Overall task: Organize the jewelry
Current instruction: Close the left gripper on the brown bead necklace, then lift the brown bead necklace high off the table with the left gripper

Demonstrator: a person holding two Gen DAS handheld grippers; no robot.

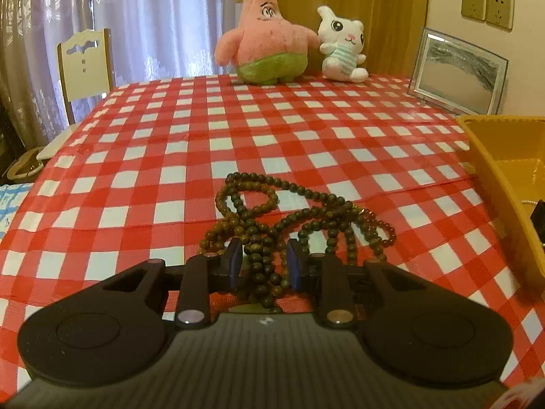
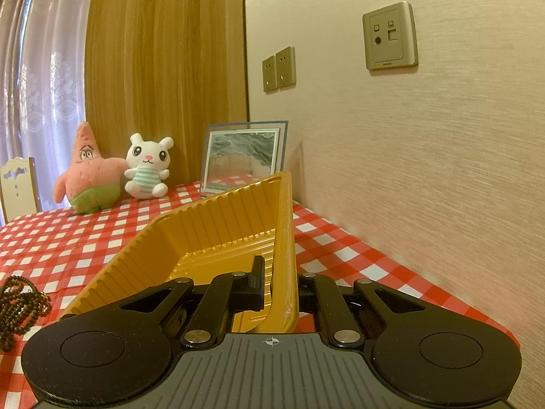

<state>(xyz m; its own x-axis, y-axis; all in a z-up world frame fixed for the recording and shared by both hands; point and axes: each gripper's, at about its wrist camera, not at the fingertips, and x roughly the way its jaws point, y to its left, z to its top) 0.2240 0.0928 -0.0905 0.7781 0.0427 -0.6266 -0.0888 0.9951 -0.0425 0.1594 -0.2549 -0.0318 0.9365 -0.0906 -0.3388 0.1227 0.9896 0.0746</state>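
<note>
I see the table under its red-and-white checked cloth filling most of both views. On its right part sits the yellow tray, ribbed along its walls, close to the wall of the room. My right gripper is pinched on the tray's near right wall: one finger sits inside the tray against that wall, the other is outside and mostly hidden behind it. At the far edge of the table I see a pink star plush, a white bunny plush touching it, and a framed picture leaning by the wall. The brown bead necklace lies in a loose tangle on the cloth, left of the tray and apart from it. My left gripper is over the tangle's near end, jaws spread, with a few strands running between the blue pads, which do not press on them.
</note>
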